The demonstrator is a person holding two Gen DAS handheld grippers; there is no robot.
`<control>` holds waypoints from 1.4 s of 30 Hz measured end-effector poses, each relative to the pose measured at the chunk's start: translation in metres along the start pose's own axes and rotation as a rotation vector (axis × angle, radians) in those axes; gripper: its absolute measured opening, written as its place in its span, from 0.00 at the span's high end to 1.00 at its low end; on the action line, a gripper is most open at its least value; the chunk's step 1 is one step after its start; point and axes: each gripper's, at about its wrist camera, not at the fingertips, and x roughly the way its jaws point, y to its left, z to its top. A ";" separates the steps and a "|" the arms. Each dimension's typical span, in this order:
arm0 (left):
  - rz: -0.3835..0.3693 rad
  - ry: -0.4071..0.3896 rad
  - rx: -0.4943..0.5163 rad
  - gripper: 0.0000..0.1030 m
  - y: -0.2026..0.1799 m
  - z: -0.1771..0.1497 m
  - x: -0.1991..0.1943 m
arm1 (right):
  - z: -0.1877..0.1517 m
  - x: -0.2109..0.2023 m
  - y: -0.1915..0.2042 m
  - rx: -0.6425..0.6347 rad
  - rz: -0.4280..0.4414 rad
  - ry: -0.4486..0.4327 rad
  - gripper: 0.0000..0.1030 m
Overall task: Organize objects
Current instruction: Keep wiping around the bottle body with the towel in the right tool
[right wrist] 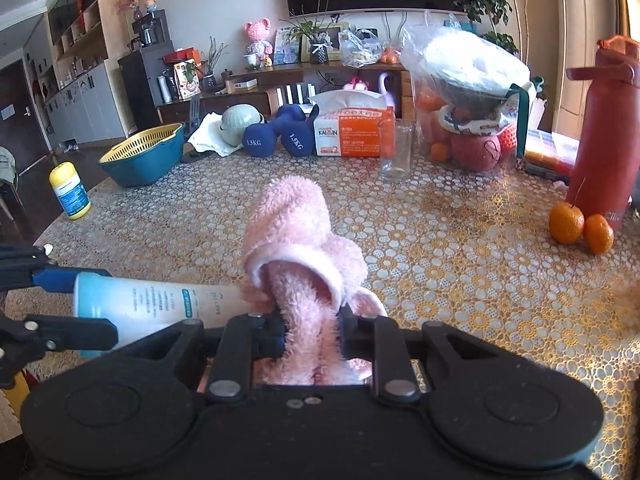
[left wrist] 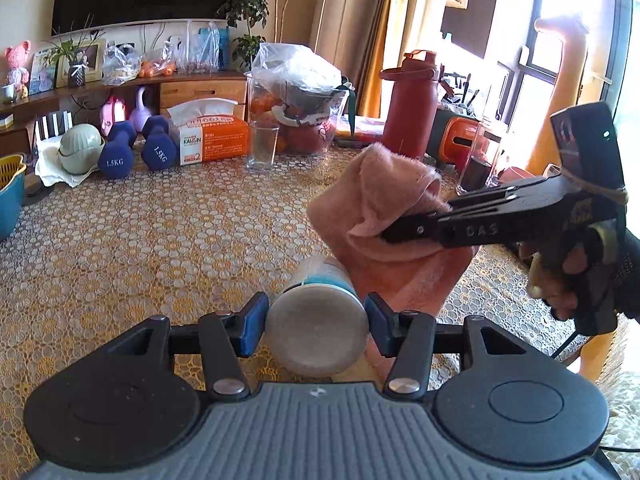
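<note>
the left gripper [left wrist: 316, 326] is closed part-way, its blue pads [left wrist: 253, 324] pressed on either side of a white plastic bottle with a pale blue band [left wrist: 318, 328], which it holds lying along its line of sight, flat base toward the camera, above the table. in the right wrist view the same bottle [right wrist: 152, 300] lies sideways at the left, its far end touching the cloth. the right gripper [right wrist: 312, 330] is clamped nearly fully on a fluffy pink cloth [right wrist: 296, 256], which bunches up in a folded hump ahead of the fingers; in the left wrist view that cloth [left wrist: 380, 208] hangs from the black fingers just beyond the bottle.

below both lies a round table under a gold lace-patterned cloth [right wrist: 440, 260]. two oranges [right wrist: 580, 228] sit at its right beside a tall red flask [right wrist: 604, 128]. further off stand an empty clear glass [right wrist: 396, 152], an orange and white tissue pack [right wrist: 352, 132], two navy dumbbells [right wrist: 276, 136] and a blue basin with a yellow strainer insert [right wrist: 144, 156]. a yellow bottle [right wrist: 70, 190] stands at the left edge.
</note>
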 end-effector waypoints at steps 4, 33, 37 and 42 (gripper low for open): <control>-0.009 0.048 0.001 0.49 0.006 -0.017 0.005 | 0.003 -0.025 0.012 -0.036 0.051 -0.030 0.80; -0.017 0.148 0.061 0.49 0.010 -0.043 0.024 | -0.004 0.021 0.047 -0.176 0.065 0.091 0.80; -0.039 0.166 0.041 0.49 0.015 -0.038 0.024 | -0.009 0.027 0.031 -0.136 0.042 0.092 0.79; -0.056 0.214 0.054 0.47 0.015 -0.026 0.027 | -0.013 0.024 0.021 -0.071 0.045 0.056 0.80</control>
